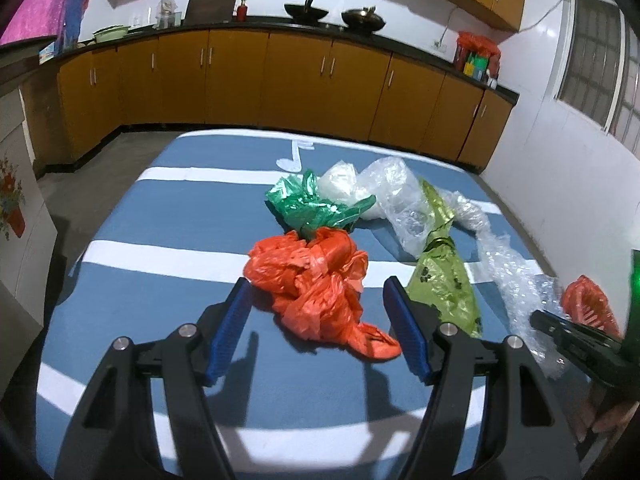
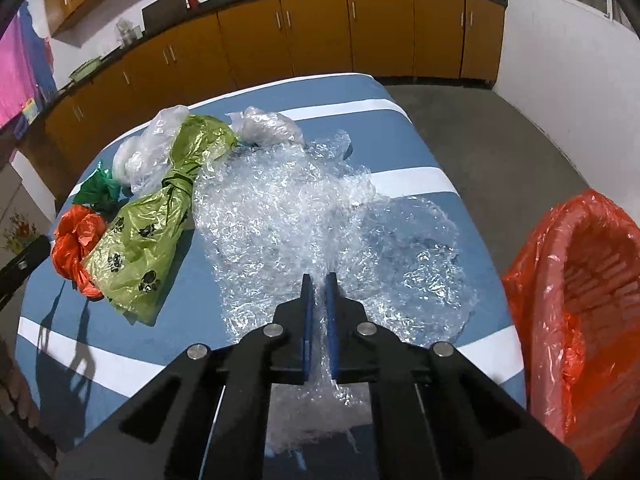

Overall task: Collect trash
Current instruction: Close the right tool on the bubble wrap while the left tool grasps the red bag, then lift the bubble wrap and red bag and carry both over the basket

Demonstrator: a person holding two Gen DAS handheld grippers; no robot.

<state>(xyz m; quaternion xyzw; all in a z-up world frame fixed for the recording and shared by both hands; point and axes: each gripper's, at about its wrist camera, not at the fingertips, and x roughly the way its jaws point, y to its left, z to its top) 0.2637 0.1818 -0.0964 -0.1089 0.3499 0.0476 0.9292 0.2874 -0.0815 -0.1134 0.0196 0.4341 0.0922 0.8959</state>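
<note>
A crumpled orange plastic bag [image 1: 304, 268] lies on the blue striped bed [image 1: 160, 220]. My left gripper [image 1: 316, 280] stands open, its blue pads on either side of the bag's near end and not pressing it. Behind it lie a dark green bag [image 1: 312, 204], clear bags [image 1: 392, 188] and a light green paw-print bag [image 1: 440, 280]. My right gripper [image 2: 319, 276] is shut on a big sheet of bubble wrap [image 2: 280, 208], which is pinched between its pads. A basket lined with an orange bag [image 2: 580, 280] stands at the right.
The bed's right edge drops to a grey floor [image 2: 500, 140]. Brown cabinets [image 1: 240, 80] under a dark counter run along the back wall. A white cupboard with a flower picture [image 1: 16, 208] stands at the left. A hand [image 2: 16, 396] shows at the lower left.
</note>
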